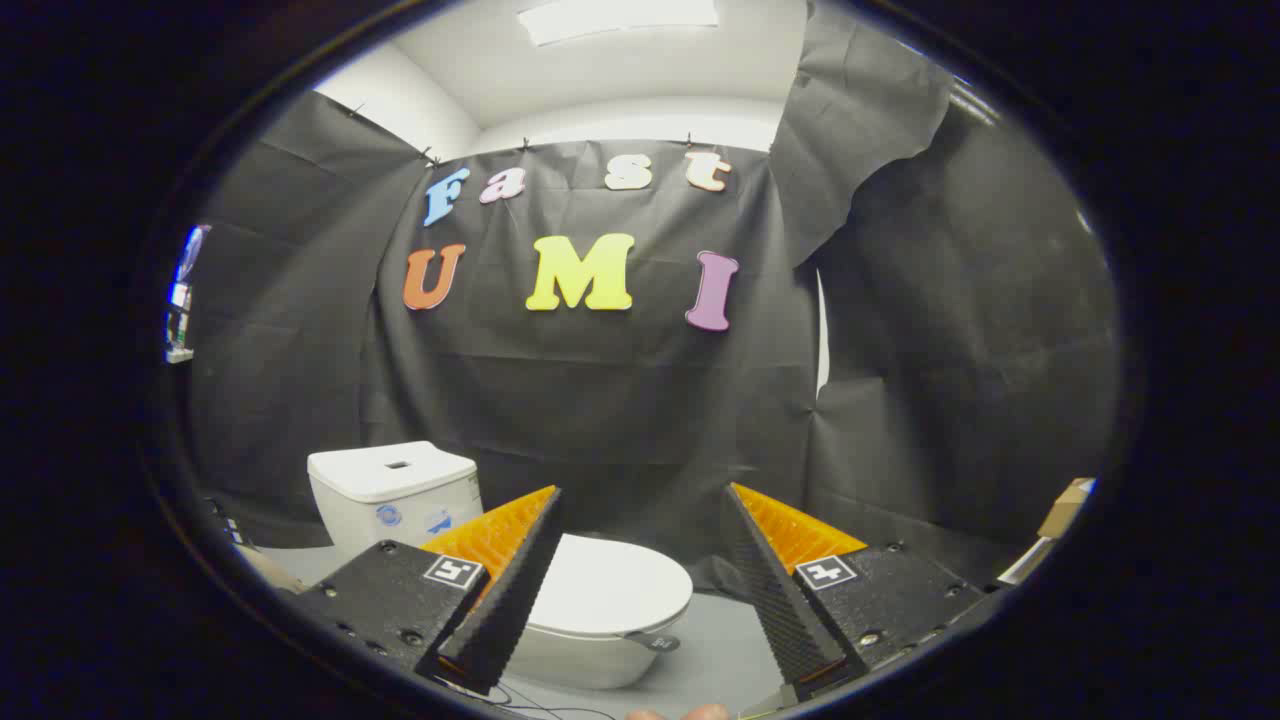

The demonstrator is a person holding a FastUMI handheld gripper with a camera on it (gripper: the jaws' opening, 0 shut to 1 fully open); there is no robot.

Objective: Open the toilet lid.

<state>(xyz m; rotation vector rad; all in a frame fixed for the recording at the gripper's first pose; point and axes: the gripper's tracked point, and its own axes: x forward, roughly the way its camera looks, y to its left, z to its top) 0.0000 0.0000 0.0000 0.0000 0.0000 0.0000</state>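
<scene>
My tongs (640, 500) stand wide, holding nothing. The toilet lid (610, 590) lies flat and down, below and just beyond the fingers, tank (392, 492) at its 10 o'clock. I judge it rigid, smooth, slippery plastic, fairly light. Best hold: the small tab (652, 641) at its front rim.

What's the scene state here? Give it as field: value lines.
toilet lid: closed, flat on the bowl
lid tab: small dark tab at the lid's front rim
tank: behind the bowl, against the black cloth wall
gripper: open, fingers spread, touching nothing
gripper vs lid: lid lies beyond and below the fingers, partly behind one
floor: grey, with thin cables near the bowl
task status: not started
</scene>
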